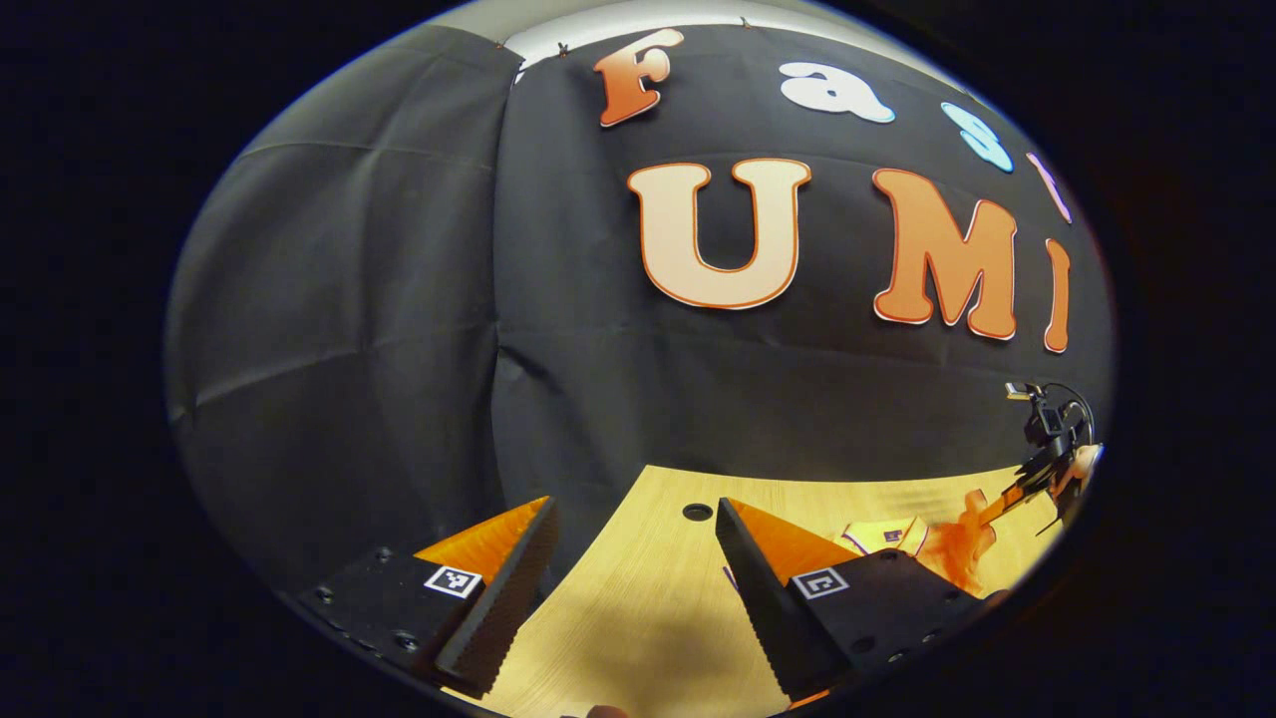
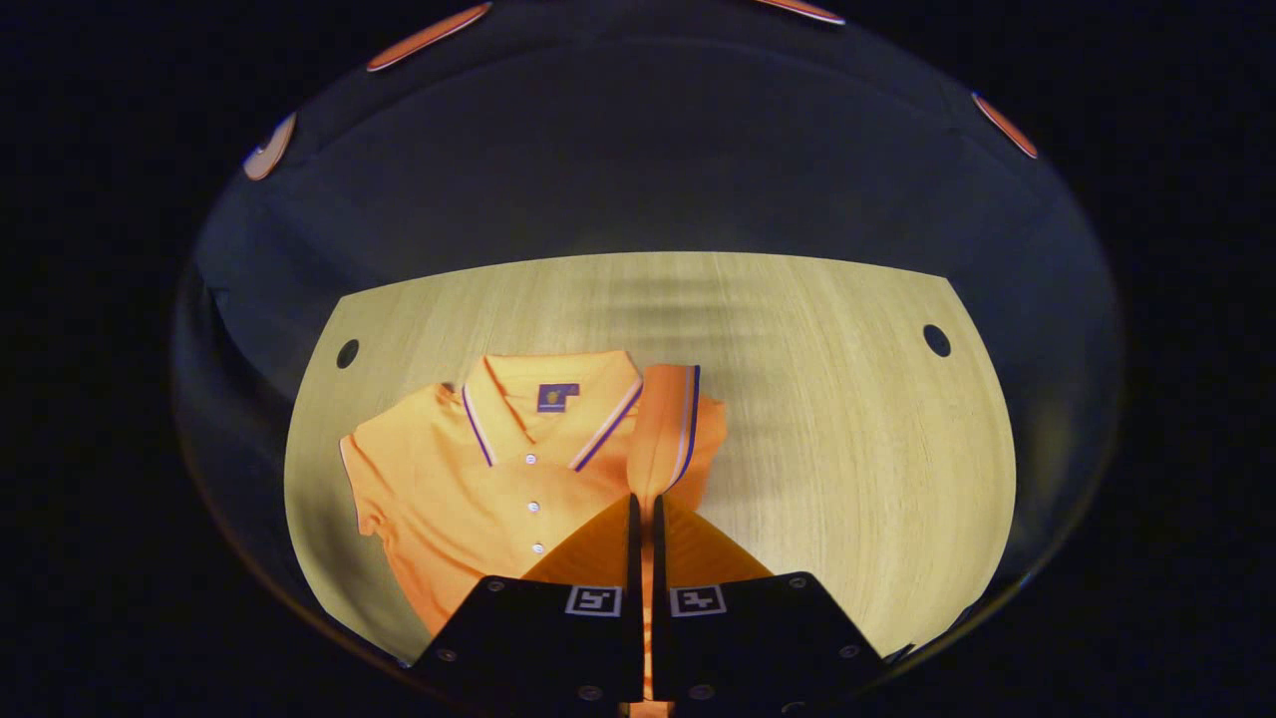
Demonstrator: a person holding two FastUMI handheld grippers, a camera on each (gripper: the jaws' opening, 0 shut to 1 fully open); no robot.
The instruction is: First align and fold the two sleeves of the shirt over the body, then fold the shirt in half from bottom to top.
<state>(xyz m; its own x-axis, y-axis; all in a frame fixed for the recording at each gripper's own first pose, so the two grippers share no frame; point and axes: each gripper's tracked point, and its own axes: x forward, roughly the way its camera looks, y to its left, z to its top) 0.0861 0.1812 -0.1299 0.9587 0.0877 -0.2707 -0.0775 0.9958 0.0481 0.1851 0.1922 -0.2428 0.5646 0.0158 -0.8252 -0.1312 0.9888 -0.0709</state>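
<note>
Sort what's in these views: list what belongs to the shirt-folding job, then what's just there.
Part of the job:
- orange polo shirt, lying on the table
- its sleeve, lifted and pinched by the right gripper
- left gripper, open over bare table

Just there:
- wooden table
- round holes in the tabletop
- black cloth wall

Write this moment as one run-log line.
step: sleeve fold | right hand-held gripper: shut on sleeve | left hand-held gripper: open | shirt: on table
</note>
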